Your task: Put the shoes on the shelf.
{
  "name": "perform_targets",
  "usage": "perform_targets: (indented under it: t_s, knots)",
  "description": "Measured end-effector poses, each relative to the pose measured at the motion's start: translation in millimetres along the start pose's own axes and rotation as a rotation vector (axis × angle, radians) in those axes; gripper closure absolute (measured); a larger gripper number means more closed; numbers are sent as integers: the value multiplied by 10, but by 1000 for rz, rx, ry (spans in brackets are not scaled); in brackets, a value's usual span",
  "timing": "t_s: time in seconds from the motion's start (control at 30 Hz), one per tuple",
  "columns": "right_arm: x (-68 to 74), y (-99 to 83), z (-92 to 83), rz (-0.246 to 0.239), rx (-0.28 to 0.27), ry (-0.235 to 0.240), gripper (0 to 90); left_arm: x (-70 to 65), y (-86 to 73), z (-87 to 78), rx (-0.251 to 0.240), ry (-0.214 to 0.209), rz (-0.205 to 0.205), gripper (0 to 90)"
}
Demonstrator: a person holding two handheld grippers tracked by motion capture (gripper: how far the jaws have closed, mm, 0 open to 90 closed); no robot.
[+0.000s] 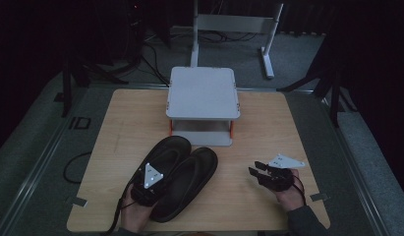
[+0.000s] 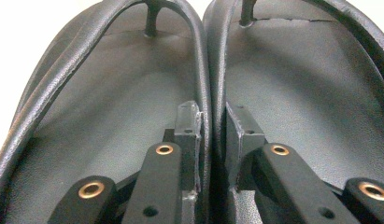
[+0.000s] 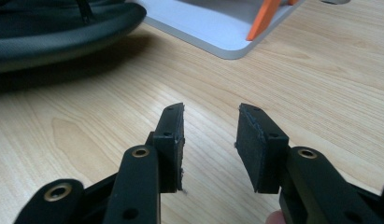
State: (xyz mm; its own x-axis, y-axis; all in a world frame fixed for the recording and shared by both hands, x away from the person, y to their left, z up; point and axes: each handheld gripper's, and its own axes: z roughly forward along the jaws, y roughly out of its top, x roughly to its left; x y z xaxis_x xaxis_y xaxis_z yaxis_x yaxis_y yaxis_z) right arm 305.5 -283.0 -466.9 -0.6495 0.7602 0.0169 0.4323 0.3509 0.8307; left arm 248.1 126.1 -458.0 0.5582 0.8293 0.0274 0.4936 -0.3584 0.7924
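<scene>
Two black sandals lie side by side near the table's front left, the left sandal and the right sandal. My left gripper sits over their heel ends. In the left gripper view its jaws stand one inside each sandal, pinching together the touching inner rims of the left sandal and right sandal. My right gripper hangs at the front right, apart from the sandals. It is open with only bare wood between its pads.
A grey two-level stand with orange posts stands at the table's back centre; its base and a sandal's edge lie ahead of the right gripper. Cables and metal frame legs lie on the floor beyond.
</scene>
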Motion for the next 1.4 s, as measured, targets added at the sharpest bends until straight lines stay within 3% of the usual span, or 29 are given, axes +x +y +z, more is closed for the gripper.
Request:
perform_targets:
  t_s: [0.43,0.67,0.8,1.2,1.4]
  knots:
    - [-69,-51,46,28,16,-25,609,-13,201,131,-25,-11,3,764]
    - [-38,-60,78,7,32,-45,569,-18,279,208,-32,-7,-15,764]
    - [-41,-64,90,5,33,-48,547,-28,350,279,-28,19,-18,764]
    - [-51,-78,90,11,35,-57,522,-47,507,451,-38,40,-38,764]
    - [-50,-80,90,10,36,-53,525,-51,594,537,-70,74,-82,764]
